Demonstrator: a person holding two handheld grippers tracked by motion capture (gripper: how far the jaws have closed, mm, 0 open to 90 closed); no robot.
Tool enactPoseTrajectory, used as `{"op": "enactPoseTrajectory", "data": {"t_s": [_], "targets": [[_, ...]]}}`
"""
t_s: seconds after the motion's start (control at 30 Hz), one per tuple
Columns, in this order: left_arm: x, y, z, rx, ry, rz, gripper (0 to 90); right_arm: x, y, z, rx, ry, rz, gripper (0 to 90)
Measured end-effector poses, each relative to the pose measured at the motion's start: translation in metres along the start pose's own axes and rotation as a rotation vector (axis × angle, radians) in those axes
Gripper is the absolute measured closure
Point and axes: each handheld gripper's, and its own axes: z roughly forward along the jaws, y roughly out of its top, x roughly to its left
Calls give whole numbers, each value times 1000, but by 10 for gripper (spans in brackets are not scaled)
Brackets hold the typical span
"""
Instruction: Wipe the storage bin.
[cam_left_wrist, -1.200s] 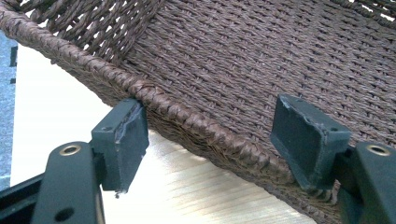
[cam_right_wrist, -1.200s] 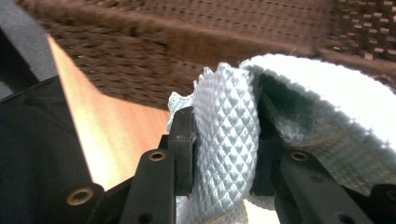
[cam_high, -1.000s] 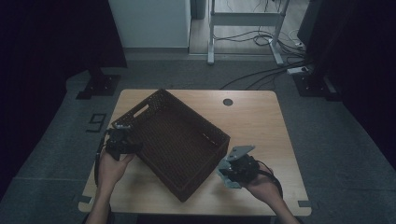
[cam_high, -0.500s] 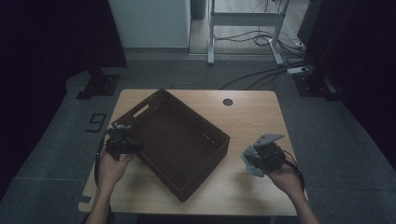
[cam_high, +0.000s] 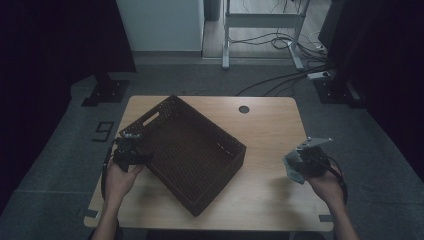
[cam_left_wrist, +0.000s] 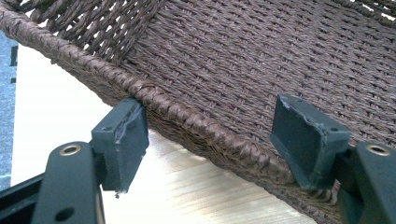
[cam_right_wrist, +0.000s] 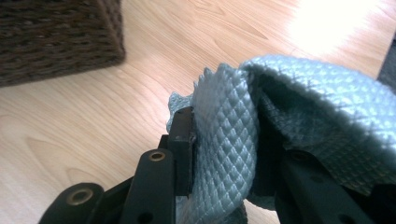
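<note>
While my right gripper (cam_high: 300, 167) clamps a grey-blue waffle-textured cloth (cam_right_wrist: 233, 140) above the desk's (cam_high: 270, 130) right edge, well apart from the woven basket (cam_high: 187, 150), my left gripper (cam_left_wrist: 210, 140) stands with jaws apart astride the basket's rim near the desk's left edge, one pad touching the weave.

The basket (cam_high: 192, 152) is set on the counter (cam_high: 265, 135), left of centre — the cloth (cam_high: 292, 167) is held well apart, to its right.
</note>
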Motion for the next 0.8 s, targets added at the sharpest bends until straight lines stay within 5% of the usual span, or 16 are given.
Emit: {"op": "enactPoseTrajectory", "data": {"t_s": [0.8], "targets": [[0, 0, 0, -1, 2, 0, 276, -12, -55, 61, 76, 27, 98, 639]]}}
